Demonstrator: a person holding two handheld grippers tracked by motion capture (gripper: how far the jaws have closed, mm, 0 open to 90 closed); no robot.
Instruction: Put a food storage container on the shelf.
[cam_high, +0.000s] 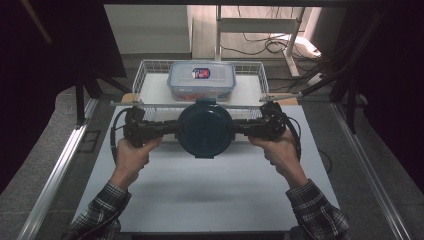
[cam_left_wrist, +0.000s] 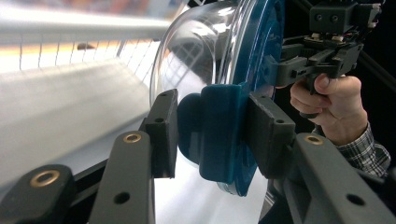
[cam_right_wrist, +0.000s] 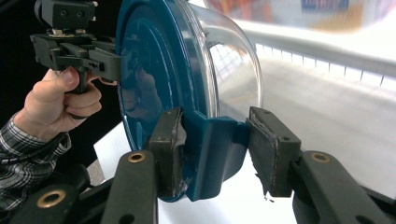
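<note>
Spanning the white surface (cam_high: 210, 195), a wire basket (cam_high: 145, 75) at its far edge holds a lidded box (cam_high: 201, 80). Just before it hangs the round blue-lidded container (cam_high: 205, 129) — lifted, I judge, for carrying to the basket. Left claw (cam_left_wrist: 212, 135) and right claw (cam_right_wrist: 215, 154) are each clamped on a side tab. Next calls for level, matched travel over the rim. Its contents are hard to make out.

White table (cam_high: 210, 195) (wire basket (cam_high: 145, 75) behind)

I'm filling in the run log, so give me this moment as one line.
left claw: shut on container tab | right claw: shut on opposite tab | blue-lidded round container: lifted above table | wire basket: behind
</note>
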